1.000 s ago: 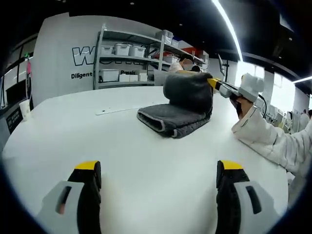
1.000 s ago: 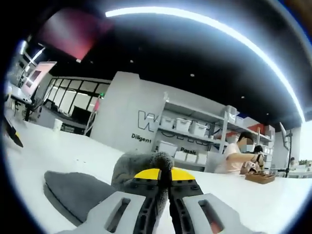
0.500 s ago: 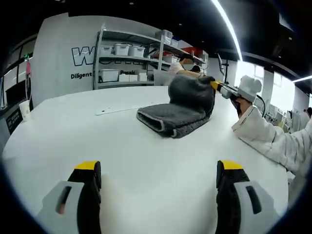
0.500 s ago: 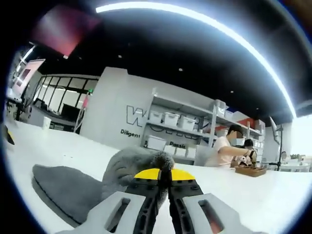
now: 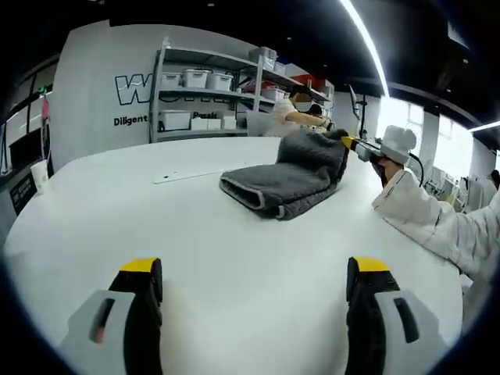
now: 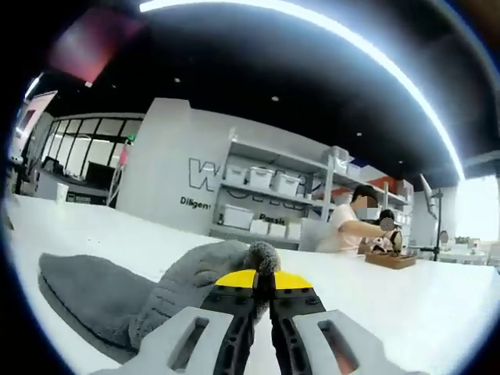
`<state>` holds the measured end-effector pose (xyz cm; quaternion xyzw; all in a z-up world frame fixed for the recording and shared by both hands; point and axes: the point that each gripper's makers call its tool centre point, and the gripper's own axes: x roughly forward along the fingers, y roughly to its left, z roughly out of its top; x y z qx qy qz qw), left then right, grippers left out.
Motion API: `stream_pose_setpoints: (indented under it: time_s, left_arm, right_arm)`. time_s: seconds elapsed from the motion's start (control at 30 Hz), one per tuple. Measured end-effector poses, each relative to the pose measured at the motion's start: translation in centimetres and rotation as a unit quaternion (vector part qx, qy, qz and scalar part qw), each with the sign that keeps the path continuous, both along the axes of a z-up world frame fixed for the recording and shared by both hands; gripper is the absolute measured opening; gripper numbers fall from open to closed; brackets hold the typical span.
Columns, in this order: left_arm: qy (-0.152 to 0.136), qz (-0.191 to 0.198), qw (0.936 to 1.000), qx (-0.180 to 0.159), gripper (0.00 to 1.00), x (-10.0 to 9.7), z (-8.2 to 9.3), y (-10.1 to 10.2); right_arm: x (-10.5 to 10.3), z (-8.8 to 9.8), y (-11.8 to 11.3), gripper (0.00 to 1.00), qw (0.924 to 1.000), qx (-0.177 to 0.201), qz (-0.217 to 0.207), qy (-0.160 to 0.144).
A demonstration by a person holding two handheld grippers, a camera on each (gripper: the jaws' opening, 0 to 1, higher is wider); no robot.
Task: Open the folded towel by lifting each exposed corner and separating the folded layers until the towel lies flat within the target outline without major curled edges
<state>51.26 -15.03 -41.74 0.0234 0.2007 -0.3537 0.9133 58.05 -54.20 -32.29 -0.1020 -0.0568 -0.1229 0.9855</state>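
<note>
Tool tips come first in the left gripper view: the left tool point(image 5: 254, 273) hangs low over the bare white worktop point(image 5: 211, 250) with its jaws wide apart and nothing between them, well short of the towel point(image 5: 277, 183). That grey towel lies further out, near the middle of the worktop, folded in stacked layers along its near edge. At its far right end the right tool point(image 5: 346, 141) grips a corner. A second ago that corner stood up as a tall hump; now it has sunk and been drawn out to the right, so the top layer slopes gently instead of rearing up. In the right gripper view the right tool point(image 6: 263, 280) is clamped on the towel point(image 6: 117, 293) corner, a tuft of cloth poking up between the yellow tips. My reading is that the top fold is being peeled outward, yet the layers underneath have not come apart, so most of the opening is left to do.

No target outline can be made out on the worktop. The towel's far side and how many layers remain are hidden. A white sleeve point(image 5: 426, 223) behind the right tool runs off the view's edge.
</note>
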Motion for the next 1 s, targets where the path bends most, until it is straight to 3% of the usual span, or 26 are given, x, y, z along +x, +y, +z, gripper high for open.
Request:
stream_pose_setpoints:
  time_s: [0.5, 1.0]
  left_arm:
    - [0.0, -0.002, 1.0, 0.009, 0.97, 0.0, -0.1, -0.1]
    - [-0.003, -0.002, 0.9999, 0.013, 0.97, 0.0, 0.0, -0.1]
  right_arm:
    - [-0.1, -4.2, -3.0, 0.0, 0.9954, 0.063, -0.016, 0.071]
    - [-0.6, -8.9, -4.7, 0.01, 0.9788, 0.119, -0.025, 0.165]
